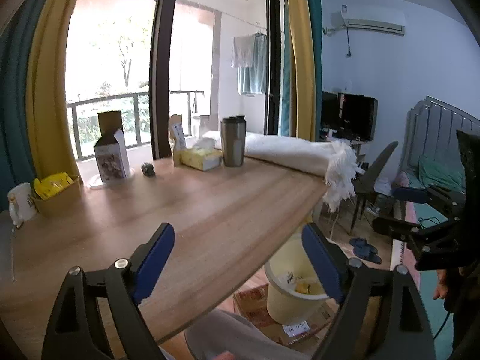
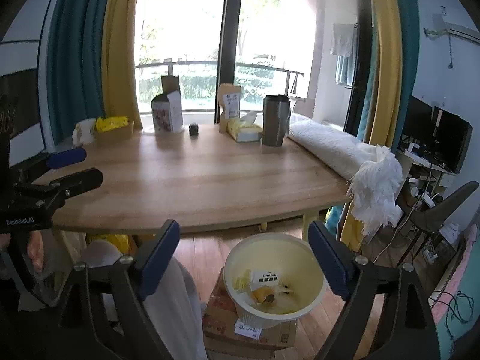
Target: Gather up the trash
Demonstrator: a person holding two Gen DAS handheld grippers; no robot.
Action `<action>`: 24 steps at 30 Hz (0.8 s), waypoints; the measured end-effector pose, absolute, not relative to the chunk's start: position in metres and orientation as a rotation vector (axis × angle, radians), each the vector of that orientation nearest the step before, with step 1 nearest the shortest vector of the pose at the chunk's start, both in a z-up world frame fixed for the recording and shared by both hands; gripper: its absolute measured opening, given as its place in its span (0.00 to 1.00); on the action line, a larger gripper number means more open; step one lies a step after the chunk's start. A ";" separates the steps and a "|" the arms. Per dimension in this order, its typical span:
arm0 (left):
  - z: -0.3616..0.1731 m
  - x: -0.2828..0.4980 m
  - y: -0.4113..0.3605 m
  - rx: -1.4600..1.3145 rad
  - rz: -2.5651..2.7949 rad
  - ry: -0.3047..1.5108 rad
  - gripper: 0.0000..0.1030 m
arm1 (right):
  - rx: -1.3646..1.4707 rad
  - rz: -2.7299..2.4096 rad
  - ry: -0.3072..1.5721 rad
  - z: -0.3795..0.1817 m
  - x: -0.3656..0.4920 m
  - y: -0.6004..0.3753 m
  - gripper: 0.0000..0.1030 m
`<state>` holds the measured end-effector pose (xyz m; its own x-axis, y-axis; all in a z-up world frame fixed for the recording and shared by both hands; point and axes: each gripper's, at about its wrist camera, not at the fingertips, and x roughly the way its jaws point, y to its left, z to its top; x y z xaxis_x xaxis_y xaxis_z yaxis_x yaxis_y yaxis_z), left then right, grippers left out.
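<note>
A pale yellow bin point(image 2: 315, 298) stands on the floor below the table's near edge, on a flat cardboard box point(image 2: 220, 315). Inside lie yellow wrappers point(image 2: 261, 295) and a white printed slip point(image 2: 268, 276). My right gripper point(image 2: 244, 240) hovers above the bin, open, with nothing between its blue pads. My left gripper point(image 1: 240, 258) is open and empty over the wooden table point(image 1: 210, 198), and the bin point(image 1: 285, 306) shows under its right finger. Each gripper appears in the other's view: the right gripper point(image 1: 399, 211) at the right, the left gripper point(image 2: 81, 166) at the left.
Along the table's far side stand a basket of yellow packets point(image 1: 55, 192), a white mug point(image 1: 19, 204), an opened carton point(image 1: 111, 159), a small dark object point(image 1: 148, 169), a tissue box point(image 1: 199, 157) and a steel tumbler point(image 1: 233, 141). A white fringed blanket point(image 1: 300, 154) overhangs the right edge. A chair point(image 1: 375, 168) stands beyond.
</note>
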<state>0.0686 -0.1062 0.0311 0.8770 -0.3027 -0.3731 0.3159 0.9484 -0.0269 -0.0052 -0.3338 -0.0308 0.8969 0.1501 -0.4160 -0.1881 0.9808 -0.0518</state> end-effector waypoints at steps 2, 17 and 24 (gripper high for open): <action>0.035 0.067 -0.104 0.025 -0.318 0.361 0.88 | -0.081 0.173 0.412 -0.028 -0.007 -0.336 0.87; 0.036 0.068 -0.108 0.031 -0.330 0.336 0.94 | -0.045 0.168 0.375 -0.034 -0.011 -0.358 0.89; 0.030 0.068 -0.119 0.049 -0.361 0.350 0.94 | -0.050 0.155 0.380 -0.038 -0.010 -0.362 0.89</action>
<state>0.0681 -0.1192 0.0299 0.8764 -0.3370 -0.3440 0.3539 0.9352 -0.0146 -0.0101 -0.3617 -0.0382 0.9168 0.1411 -0.3735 -0.1598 0.9869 -0.0196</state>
